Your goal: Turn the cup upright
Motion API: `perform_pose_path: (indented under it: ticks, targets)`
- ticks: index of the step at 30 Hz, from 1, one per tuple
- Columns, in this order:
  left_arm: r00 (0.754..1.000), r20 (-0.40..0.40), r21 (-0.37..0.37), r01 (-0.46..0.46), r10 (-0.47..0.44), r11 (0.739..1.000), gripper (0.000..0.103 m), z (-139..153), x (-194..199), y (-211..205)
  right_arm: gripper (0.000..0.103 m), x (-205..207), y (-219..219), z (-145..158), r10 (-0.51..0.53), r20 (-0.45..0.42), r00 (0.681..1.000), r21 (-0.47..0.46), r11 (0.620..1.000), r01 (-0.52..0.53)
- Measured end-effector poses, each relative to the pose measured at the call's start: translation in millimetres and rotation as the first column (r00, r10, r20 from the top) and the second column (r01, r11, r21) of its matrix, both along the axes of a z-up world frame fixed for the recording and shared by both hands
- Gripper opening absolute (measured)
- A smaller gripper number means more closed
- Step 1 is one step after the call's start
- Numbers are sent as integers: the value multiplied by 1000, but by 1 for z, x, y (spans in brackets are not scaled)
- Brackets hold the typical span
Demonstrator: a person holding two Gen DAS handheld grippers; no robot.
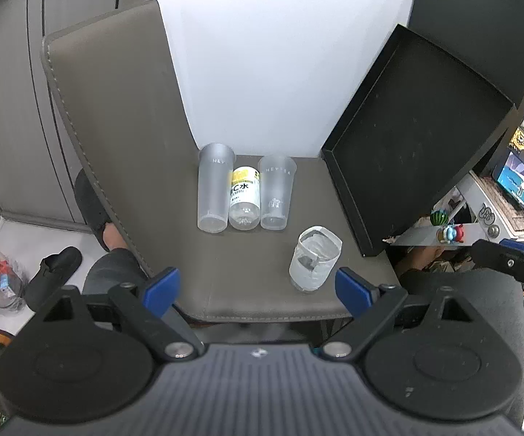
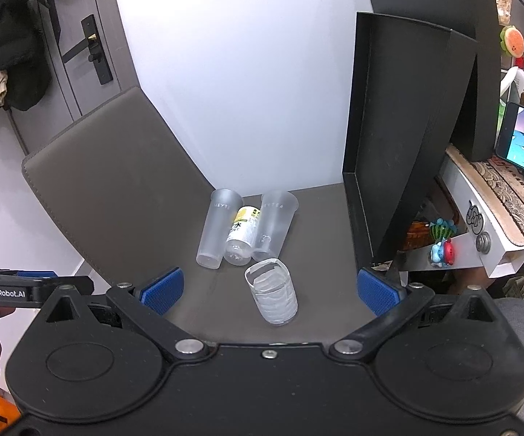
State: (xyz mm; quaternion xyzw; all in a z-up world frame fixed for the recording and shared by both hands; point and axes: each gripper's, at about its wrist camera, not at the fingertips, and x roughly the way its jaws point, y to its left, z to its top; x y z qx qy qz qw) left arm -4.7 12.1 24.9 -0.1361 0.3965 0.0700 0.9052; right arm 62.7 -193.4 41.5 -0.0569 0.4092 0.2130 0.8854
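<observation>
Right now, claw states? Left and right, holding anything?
Left claw: open, empty, hovering near the front edge of the chair seat.
Right claw: open, empty, with the short clear cup between its fingers, not gripped.

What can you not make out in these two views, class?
- Bottle label: both views, partly hidden by the two frosted cups beside it.
- Short clear cup: its mouth end cannot be told; transparent walls, both views.
- Chair seat front edge: hidden by each gripper's own body.
</observation>
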Motion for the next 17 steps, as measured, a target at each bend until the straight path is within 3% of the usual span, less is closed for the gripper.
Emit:
perform_pose_path:
  ticks: [17]
  targets:
    - [999,4,28,51,-51,998,92,-2,0,-7,103,4,-1,-6,-2,-21,1000,-4,1000,1]
